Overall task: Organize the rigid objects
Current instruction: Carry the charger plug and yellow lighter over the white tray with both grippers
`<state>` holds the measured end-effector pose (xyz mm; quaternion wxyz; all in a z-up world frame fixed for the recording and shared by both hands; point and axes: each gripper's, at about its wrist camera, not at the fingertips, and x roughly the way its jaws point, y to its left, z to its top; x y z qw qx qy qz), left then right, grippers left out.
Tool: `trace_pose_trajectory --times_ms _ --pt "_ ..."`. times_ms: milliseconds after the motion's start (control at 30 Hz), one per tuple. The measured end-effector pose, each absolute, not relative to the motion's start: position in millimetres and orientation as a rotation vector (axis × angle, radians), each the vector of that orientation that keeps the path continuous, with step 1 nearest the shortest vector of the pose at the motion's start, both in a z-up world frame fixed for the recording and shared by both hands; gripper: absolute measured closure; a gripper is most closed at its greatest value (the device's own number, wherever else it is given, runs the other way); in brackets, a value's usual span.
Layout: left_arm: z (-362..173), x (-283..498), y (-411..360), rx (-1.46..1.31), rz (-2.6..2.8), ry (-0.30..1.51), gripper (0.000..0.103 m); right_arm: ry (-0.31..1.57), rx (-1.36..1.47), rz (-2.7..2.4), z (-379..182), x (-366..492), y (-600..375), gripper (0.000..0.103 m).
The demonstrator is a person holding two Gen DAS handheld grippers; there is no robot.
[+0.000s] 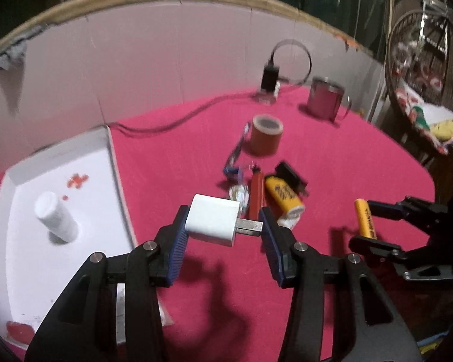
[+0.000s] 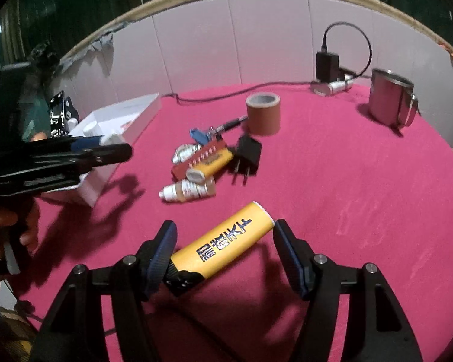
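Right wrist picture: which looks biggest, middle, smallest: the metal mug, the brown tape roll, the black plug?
1. metal mug
2. brown tape roll, nearly as big, so this order is unsure
3. black plug, smallest, though nearest the camera

Dark blue Chinese-style characters printed along the side of the yellow tube (image 2: 223, 242), about 4 of them, too stylised to read for certain. Similar dark print on the second yellow tube (image 2: 210, 163) in the pile, blurred and unreadable. Small label print on the white bottle (image 2: 185, 191), too small to make out. No other legible text, numbers or brands anywhere.
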<state>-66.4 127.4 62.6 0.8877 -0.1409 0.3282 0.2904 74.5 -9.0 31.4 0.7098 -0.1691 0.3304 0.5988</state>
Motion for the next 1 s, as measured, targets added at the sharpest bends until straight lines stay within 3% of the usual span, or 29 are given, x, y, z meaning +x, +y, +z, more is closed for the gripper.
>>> trace_pose_trajectory --times_ms 533,1000 --pt "115.1 -164.4 165.1 -0.382 0.838 0.479 0.057 0.565 -0.319 1.411 91.7 50.7 16.4 0.037" --pt "87.4 -225.2 195.7 -0.478 0.998 0.483 0.057 0.525 -0.394 1.562 109.6 -11.7 84.1 0.037"
